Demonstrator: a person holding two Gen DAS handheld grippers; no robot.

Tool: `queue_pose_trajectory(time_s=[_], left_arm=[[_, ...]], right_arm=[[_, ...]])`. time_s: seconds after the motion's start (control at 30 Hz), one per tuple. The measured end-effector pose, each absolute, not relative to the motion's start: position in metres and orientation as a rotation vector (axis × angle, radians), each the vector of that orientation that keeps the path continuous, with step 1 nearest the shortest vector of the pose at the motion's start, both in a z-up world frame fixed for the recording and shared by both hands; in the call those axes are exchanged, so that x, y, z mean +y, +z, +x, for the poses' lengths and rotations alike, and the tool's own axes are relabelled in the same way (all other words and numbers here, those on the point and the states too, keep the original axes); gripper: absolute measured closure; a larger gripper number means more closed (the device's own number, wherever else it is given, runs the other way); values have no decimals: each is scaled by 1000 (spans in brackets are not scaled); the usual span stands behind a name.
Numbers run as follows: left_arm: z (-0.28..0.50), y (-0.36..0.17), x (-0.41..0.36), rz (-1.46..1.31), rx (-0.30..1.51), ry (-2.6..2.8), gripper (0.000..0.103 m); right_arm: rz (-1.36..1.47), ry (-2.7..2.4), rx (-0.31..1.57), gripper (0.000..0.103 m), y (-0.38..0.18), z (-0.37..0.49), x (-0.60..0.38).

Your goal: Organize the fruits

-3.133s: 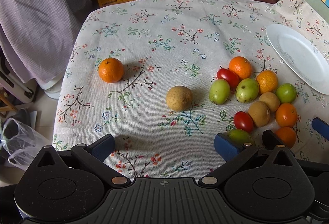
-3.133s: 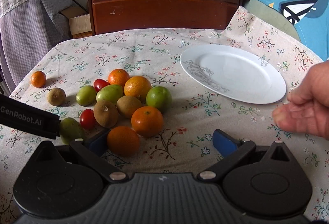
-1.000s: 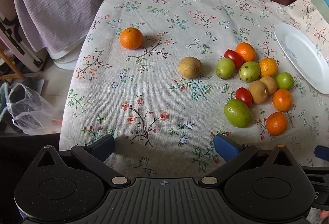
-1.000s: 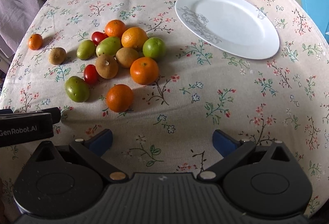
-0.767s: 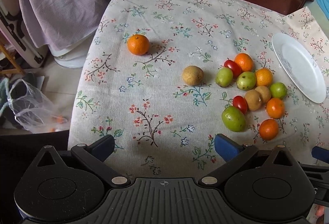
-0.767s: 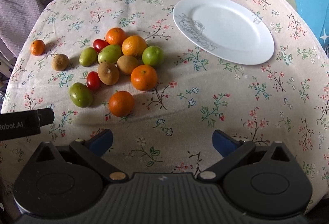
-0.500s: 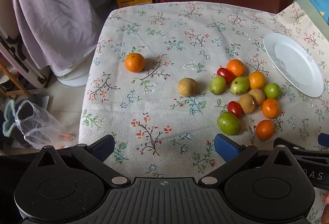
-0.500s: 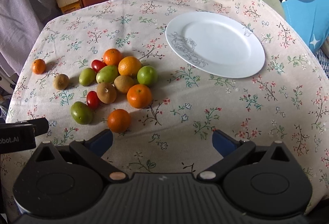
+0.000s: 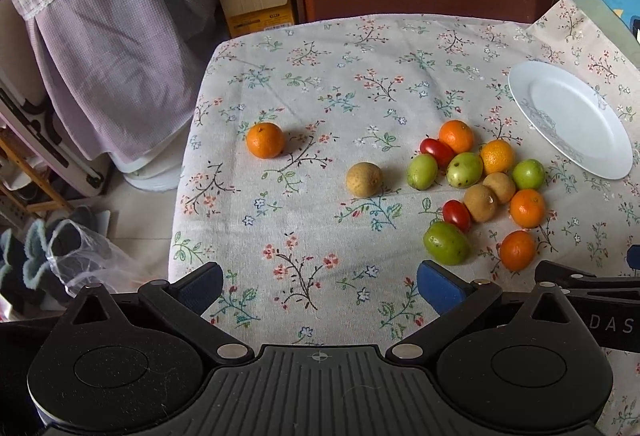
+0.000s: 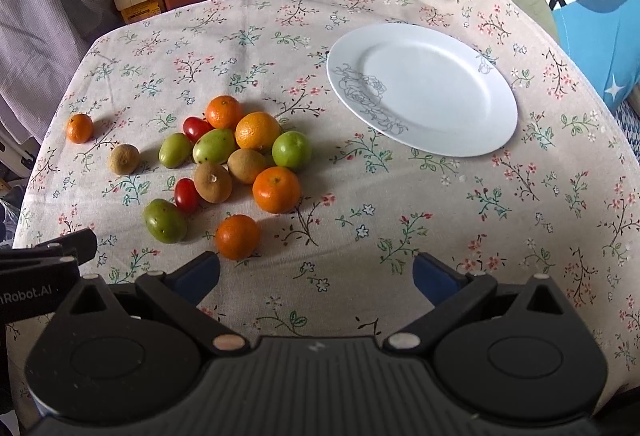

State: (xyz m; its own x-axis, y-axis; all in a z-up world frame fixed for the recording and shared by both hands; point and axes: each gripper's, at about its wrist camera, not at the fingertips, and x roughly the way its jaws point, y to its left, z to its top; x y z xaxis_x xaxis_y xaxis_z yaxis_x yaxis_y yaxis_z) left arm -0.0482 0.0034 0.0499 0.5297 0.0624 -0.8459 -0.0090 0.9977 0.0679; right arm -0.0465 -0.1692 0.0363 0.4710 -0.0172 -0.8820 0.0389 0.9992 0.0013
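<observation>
Fingers on both the left gripper (image 9: 320,284) and the right gripper (image 10: 316,276) were spread wide and held nothing, high over the near edge of the flowered tablecloth (image 10: 460,220). The fruit pile (image 10: 240,155) lay ahead and left of the right gripper, the near orange (image 10: 237,236) just past its left finger, so that gripper was nearer; the empty white plate (image 10: 480,115) sat toward the far right corner. From the left wrist view the plate's right rim and most of the right gripper were cut off.

Right claw (image 9: 634,260) cut off by left view's edge; box (image 9: 256,1) label too small to read.
</observation>
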Motion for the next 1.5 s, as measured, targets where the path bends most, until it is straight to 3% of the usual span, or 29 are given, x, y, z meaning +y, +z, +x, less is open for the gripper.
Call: queue_pose_trajectory(time_s=[1.5], left_arm=[[-51,43,5,50,1049,61,0]], right_arm=[[45,22,1068,5,37,-48,-164]])
